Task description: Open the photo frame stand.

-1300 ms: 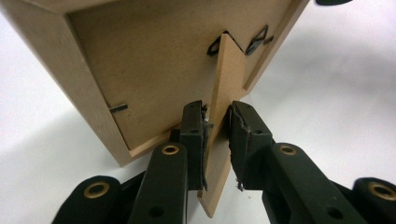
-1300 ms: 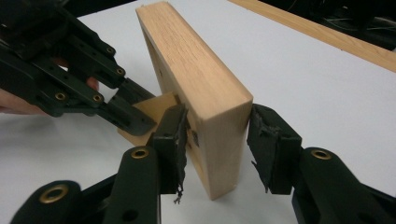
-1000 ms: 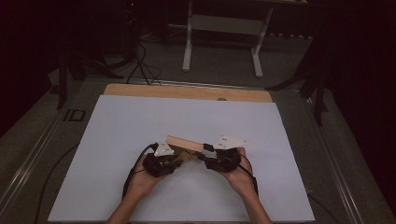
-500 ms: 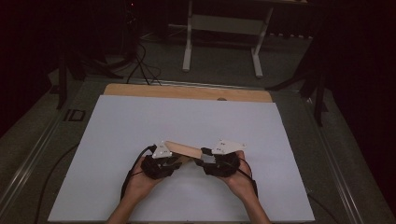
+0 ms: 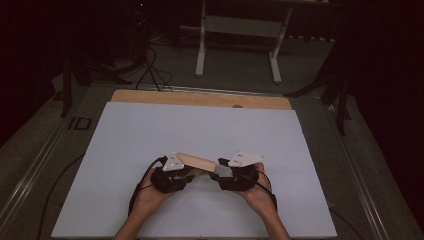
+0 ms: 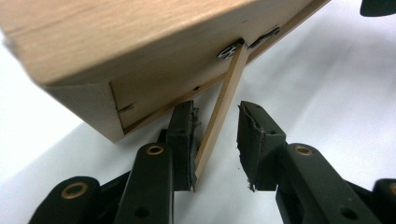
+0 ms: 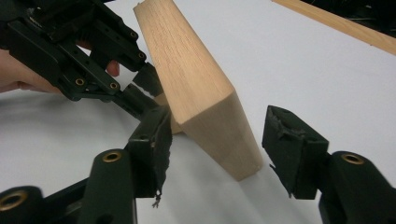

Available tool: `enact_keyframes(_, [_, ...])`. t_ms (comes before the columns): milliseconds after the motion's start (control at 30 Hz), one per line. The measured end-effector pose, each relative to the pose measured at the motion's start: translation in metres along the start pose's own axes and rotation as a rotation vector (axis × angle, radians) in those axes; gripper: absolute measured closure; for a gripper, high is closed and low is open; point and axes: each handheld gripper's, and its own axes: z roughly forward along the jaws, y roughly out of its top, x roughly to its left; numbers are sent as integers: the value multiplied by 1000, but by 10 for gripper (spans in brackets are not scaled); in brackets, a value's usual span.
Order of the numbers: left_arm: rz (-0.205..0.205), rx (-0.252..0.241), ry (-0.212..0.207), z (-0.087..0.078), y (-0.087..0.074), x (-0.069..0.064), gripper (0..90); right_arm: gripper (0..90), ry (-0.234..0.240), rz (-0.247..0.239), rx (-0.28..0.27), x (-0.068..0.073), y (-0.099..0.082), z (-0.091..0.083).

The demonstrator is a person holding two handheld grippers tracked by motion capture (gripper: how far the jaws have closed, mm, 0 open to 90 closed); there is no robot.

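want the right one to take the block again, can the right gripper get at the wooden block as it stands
Probably yes. The wooden block already sits between the right gripper jaws, which have just been opening and stand clear of it, nothing between. The left gripper works at the thin strut on the other end.

A table [image 5: 150, 96] with a light wooden edge showing along its far side is carrying a large white sheet [image 5: 200, 130] that is covering nearly all of its top. A wooden box [image 5: 197, 161] is sitting tilted near the sheet's front middle, one low corner appearing to rest on the white surface in the right gripper view. Beyond the table, grey floor [image 5: 240, 75] is stretching away, with cables lying on it.
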Motion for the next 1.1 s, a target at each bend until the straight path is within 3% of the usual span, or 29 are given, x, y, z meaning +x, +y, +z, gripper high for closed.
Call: enact_keyframes(1100, [-22, -33, 9, -14, 1, 8, 644, 400, 26, -6, 9, -6, -6, -8])
